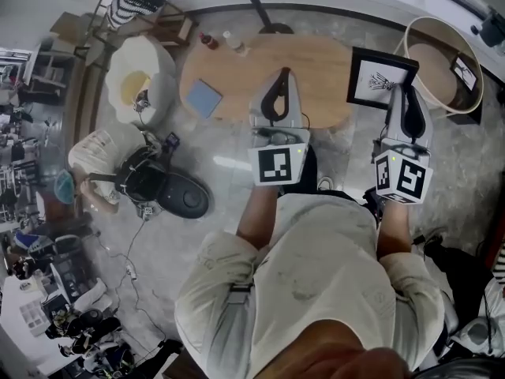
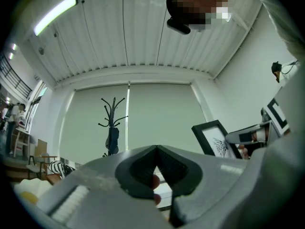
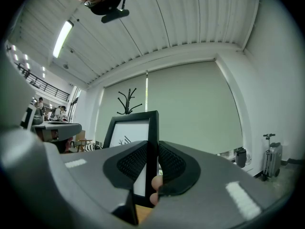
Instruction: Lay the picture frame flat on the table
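At the right end of the table [image 1: 323, 69], the picture frame [image 1: 381, 77] stands upright, its edge grasped by the right claw [image 3: 153, 162]. The left claw [image 2: 156, 150], clenched and empty, hovers over the table. Laying the frame flat is not yet done.

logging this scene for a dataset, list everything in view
picture frame: 1, black, standing at the table's right end
table: 1, light wood, upper middle of the head view
square pad: 1, blue, on the table's left part
bottles: 2, one reddish, one pale, table's far edge
round stand: 1, wood rim, right of the table
small frame: 1, black, on the round stand
chair: 1, white and yellow, left of the table
coat rack: 1, dark, by the blind
left gripper: 1, grey, shut, empty
right gripper: 1, grey, shut on the picture frame
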Tool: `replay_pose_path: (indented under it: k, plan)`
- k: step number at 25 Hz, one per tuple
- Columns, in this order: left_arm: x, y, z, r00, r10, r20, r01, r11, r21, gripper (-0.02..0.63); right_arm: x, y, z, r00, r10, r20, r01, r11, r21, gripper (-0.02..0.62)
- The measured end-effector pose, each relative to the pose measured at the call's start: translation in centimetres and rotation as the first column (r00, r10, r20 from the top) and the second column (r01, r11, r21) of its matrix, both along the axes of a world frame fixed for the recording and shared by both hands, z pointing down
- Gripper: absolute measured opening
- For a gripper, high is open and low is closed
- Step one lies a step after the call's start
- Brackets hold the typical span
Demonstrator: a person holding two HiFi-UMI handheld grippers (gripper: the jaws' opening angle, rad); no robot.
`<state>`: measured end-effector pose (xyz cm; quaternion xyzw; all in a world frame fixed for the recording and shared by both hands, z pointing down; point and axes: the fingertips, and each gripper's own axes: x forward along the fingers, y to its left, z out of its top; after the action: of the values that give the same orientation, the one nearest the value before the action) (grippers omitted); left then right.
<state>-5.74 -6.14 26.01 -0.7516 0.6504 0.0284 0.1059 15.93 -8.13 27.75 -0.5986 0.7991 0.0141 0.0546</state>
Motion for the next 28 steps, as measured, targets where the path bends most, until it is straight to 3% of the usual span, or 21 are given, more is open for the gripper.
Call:
replay_pose_path:
  k: [8, 19, 24, 28]
  plan:
    - [-1.7, -5.6, 0.0, 1.0, 0.014, -0.009, -0.014, 1.0, 0.002, 0.005, -1.9, -5.6, -0.3, 1.0, 0.014, -0.019, -0.014, 1.0, -0.005, 0.074]
    - [-6.9, -14.5, 0.3, 0.999, 0.029, -0.018, -0.03, 0.999, -0.017, 0.005, -7.1, -14.2, -1.1, 0.998, 0.037, -0.049, -0.038, 0.999, -0.016, 0.074]
    - [-11.1, -21.3, 0.9, 0.999, 0.031, -0.028, -0.032, 0.999, -0.033, 0.005, -11.2, -21.0, -0.5, 0.998, 0.043, -0.052, -0.045, 0.999, -0.028, 0.074]
    - [-11.0, -21.7, 0.9, 0.998, 0.046, -0.03, -0.047, 0.998, -0.029, 0.005, -11.1, -21.3, -0.2, 0.997, 0.053, -0.06, -0.055, 0.998, -0.036, 0.074]
